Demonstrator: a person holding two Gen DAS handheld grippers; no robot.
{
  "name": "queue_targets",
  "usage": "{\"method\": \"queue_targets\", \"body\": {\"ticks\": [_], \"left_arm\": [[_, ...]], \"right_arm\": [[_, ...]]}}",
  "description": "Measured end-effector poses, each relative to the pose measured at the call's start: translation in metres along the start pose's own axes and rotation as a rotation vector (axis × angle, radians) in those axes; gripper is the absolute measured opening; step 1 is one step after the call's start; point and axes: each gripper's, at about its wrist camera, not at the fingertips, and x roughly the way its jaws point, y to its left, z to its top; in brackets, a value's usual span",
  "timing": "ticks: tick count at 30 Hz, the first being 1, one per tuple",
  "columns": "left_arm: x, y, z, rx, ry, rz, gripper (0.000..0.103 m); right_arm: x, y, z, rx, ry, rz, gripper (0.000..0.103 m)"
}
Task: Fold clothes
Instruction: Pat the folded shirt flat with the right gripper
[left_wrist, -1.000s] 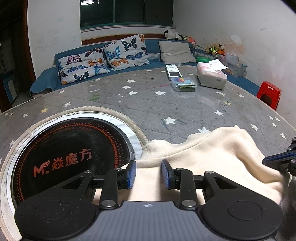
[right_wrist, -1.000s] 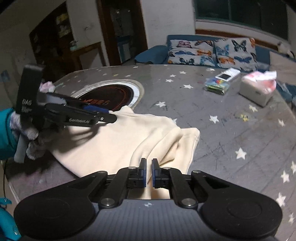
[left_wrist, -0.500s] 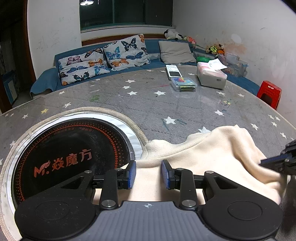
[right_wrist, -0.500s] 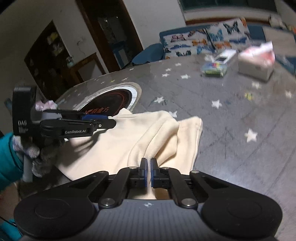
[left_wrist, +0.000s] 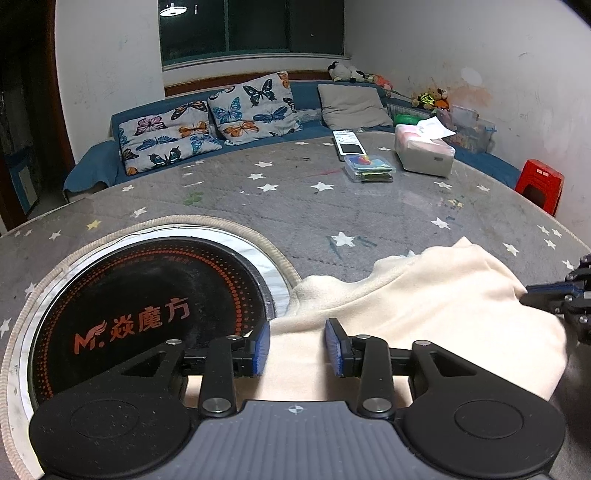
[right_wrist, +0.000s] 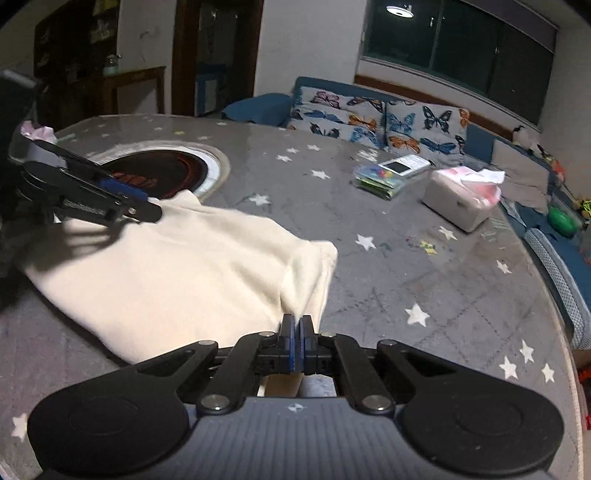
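- On the near part of the grey star-patterned desk (left_wrist: 258, 206) lies a cream garment (right_wrist: 177, 266), partly folded, with a thick fold along its right edge.
- One corner of the garment overlaps the rim of the round black hotplate (left_wrist: 140, 306) set into the desk; the plate carries orange lettering.
- The left tongs (left_wrist: 297, 347) stand open above the near edge of the garment, blue pads apart with cloth showing between them; they grip nothing.
- The right tongs (right_wrist: 296, 343) are closed on the garment, pinching the fold at its right near corner.
- From the right wrist view, the left tongs (right_wrist: 147, 208) reach in from the left over the far corner of the cloth and cast a shadow on it.
- Toward the far side of the desk sit a tissue box (left_wrist: 424, 155), a clear case with colourful contents (left_wrist: 369, 168) and a white handset (left_wrist: 349, 142), well apart from the garment.
- Behind the desk runs a blue sofa (left_wrist: 96, 170) with butterfly cushions (left_wrist: 255, 107); a red stool (left_wrist: 539, 184) stands at the right.
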Motion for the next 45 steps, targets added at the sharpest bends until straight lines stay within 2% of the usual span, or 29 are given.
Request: {"method": "queue_targets", "body": {"ticks": [4, 10, 15, 19, 23, 30, 34, 38, 40, 43, 45], "left_arm": [[-0.005, 0.002, -0.003, -0.005, -0.005, 0.003, 0.039], [-0.026, -0.010, -0.011, 0.033, -0.039, -0.032, 0.037], [-0.043, -0.020, -0.017, 0.066, -0.067, -0.061, 0.037], [-0.050, -0.026, -0.029, 0.086, -0.051, -0.085, 0.037], [-0.053, -0.014, -0.042, 0.049, -0.030, -0.066, 0.037], [-0.073, -0.009, -0.050, 0.010, -0.056, -0.068, 0.037], [-0.077, 0.003, -0.056, -0.018, -0.055, -0.035, 0.037], [-0.079, 0.023, -0.056, -0.085, -0.033, -0.029, 0.038], [-0.075, 0.024, -0.052, -0.087, -0.033, -0.030, 0.038], [-0.069, 0.024, -0.046, -0.089, -0.032, -0.030, 0.036], [-0.065, 0.024, -0.042, -0.091, -0.031, -0.031, 0.036]], "right_arm": [[-0.011, -0.005, 0.002, 0.026, -0.007, 0.015, 0.002], [-0.030, -0.011, 0.005, 0.068, -0.020, 0.038, 0.003], [-0.037, 0.013, 0.007, 0.005, -0.038, 0.118, 0.002], [-0.022, 0.018, -0.007, 0.010, 0.011, 0.117, 0.002], [-0.026, 0.012, -0.005, 0.033, 0.010, 0.120, 0.001], [-0.027, 0.018, 0.011, 0.011, -0.021, 0.143, 0.006], [-0.006, 0.018, 0.004, 0.004, 0.032, 0.137, 0.007], [-0.013, 0.010, 0.008, 0.035, 0.024, 0.143, 0.007], [-0.015, 0.009, 0.012, 0.026, 0.019, 0.141, 0.009], [-0.012, 0.008, 0.022, 0.018, 0.005, 0.129, 0.018], [-0.007, 0.007, 0.030, 0.011, -0.006, 0.123, 0.019]]}}
